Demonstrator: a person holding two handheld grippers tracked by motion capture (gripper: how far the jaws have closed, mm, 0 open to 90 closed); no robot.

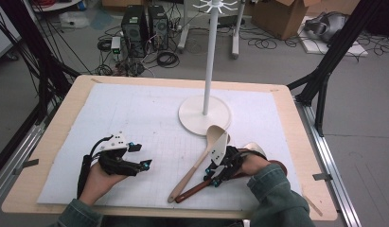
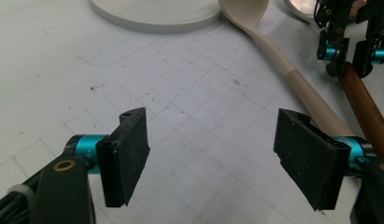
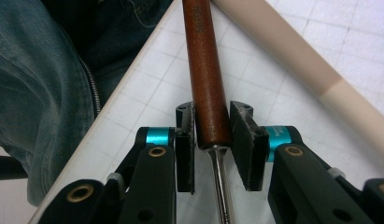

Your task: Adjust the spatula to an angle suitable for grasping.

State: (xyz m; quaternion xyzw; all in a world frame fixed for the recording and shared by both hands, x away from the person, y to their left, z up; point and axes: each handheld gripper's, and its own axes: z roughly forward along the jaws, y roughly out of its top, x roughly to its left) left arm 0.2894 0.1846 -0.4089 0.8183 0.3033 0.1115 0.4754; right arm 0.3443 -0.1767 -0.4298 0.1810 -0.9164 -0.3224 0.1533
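A brown-handled metal spoon (image 1: 192, 190) lies on the white mat at the front right, its wooden handle (image 3: 206, 70) running away from the right gripper view's camera. My right gripper (image 1: 212, 177) (image 3: 212, 140) is shut on that handle near its metal shank, a pad pressed to each side. Beside it lies a long beige spoon (image 1: 197, 165) (image 3: 292, 51), its bowl resting on the white stand's base (image 1: 204, 116). My left gripper (image 1: 141, 156) (image 2: 213, 158) hovers open over bare mat at the front left, nothing between its pads. The left gripper view has the beige spoon (image 2: 292, 74) and the right gripper (image 2: 351, 56) at its right.
A white gridded mat (image 1: 135, 118) covers the wooden table (image 1: 64, 118). The white stand's pole (image 1: 210, 56) rises from its round base behind the spoons. A person's denim sleeve (image 3: 49, 93) sits at the front edge by the right gripper.
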